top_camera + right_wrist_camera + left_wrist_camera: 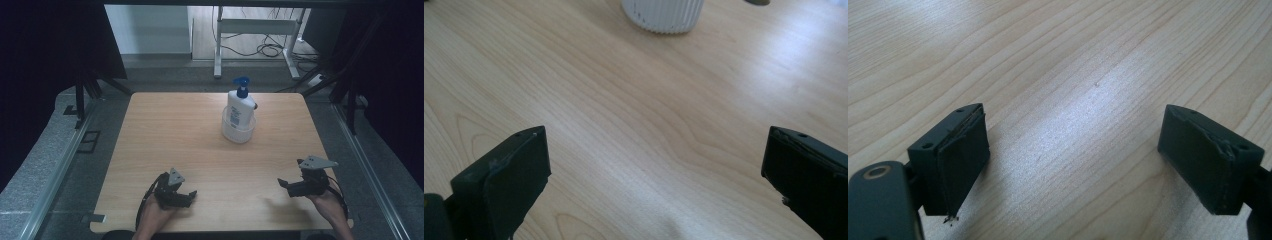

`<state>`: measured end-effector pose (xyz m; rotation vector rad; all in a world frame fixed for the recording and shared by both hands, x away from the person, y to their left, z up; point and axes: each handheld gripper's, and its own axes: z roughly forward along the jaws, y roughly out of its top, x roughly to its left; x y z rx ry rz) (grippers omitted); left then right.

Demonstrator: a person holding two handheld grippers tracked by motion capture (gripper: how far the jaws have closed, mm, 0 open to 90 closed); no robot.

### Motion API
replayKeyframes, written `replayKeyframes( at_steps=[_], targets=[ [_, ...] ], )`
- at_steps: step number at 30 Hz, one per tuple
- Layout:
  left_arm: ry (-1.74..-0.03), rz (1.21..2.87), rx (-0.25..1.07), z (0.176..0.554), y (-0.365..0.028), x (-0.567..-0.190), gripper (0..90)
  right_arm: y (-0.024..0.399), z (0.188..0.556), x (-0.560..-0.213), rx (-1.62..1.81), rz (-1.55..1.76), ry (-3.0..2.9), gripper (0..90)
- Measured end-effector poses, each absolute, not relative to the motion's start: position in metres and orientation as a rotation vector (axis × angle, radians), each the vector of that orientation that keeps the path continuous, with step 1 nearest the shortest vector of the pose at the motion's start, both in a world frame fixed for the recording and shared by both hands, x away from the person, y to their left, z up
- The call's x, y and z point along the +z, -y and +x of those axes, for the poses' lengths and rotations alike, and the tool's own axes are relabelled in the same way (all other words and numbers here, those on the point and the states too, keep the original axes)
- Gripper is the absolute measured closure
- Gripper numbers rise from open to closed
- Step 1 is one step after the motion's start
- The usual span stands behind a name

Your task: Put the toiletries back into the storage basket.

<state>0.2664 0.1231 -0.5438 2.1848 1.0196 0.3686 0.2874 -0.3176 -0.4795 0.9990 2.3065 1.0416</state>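
A white pump bottle [240, 104] with a blue spray head stands upright inside a white ribbed cup [238, 129] at the back middle of the wooden table [165, 135]. The cup's [663, 14] lower wall shows at the top of the right gripper view. My left gripper [186, 198] rests low near the front left edge, held by a hand, and is open with bare wood between its pads [965, 155]. My right gripper [286, 186] hovers near the front right edge, also open and holding nothing, its pads [519, 170] wide apart.
Grey floor and metal rails run along both sides of the table. A white frame [257, 27] and loose cables lie on the floor beyond the far edge. Dark curtains hang at the left and right.
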Motion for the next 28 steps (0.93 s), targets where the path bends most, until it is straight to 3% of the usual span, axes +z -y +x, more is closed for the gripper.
replayKeyframes(
  at_steps=[20, 28],
  targets=[
    [-1.027, 2.182, 0.375, 0.265, -0.124, -0.544, 12.2, 0.308, 0.287, -0.540, 0.967, 1.016, -2.436, 0.0],
    [-1.028, 2.182, 0.375, 0.265, -0.124, -0.544, 12.1, 0.309, 0.287, -0.543, 0.998, 1.039, -2.451, 0.0]
  ],
)
